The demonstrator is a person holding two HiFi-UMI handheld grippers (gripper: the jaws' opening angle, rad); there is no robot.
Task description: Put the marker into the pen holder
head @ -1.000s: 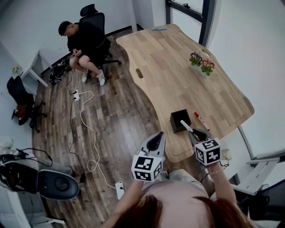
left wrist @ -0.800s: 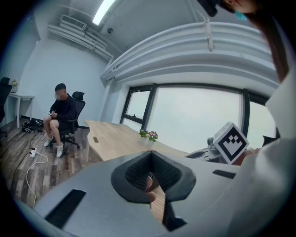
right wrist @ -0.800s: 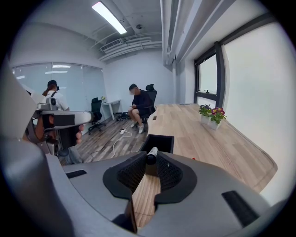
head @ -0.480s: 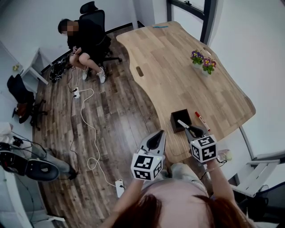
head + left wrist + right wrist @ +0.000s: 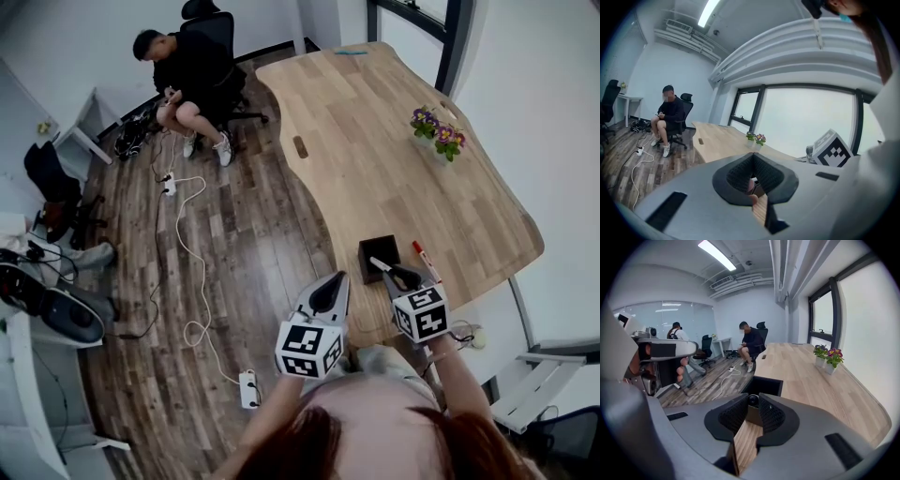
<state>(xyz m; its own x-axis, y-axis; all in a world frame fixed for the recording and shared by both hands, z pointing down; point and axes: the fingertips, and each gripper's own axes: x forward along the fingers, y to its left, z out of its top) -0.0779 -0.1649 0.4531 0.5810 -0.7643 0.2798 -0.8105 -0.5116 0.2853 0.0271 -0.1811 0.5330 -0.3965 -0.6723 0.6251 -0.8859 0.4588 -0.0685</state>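
A black square pen holder (image 5: 378, 251) stands near the wooden table's (image 5: 375, 141) front edge. My right gripper (image 5: 399, 276) is shut on a white marker (image 5: 381, 265), whose tip slants up and left over the holder's near right rim. In the right gripper view the marker's dark round end (image 5: 753, 400) sits between the pads, with the holder's open mouth (image 5: 764, 385) just beyond. My left gripper (image 5: 328, 292) hangs shut and empty over the floor, left of the table edge. A second, red marker (image 5: 425, 261) lies on the table to the right of the holder.
A pot of flowers (image 5: 437, 131) stands at the table's far right. A person sits on an office chair (image 5: 192, 66) at the back left. Cables and a power strip (image 5: 248, 388) lie on the wood floor. A white desk frame (image 5: 530, 398) is at the right.
My right gripper has carried the white marker left and forward, so its tip now hangs over the holder's rim. The left gripper has stayed where it was.
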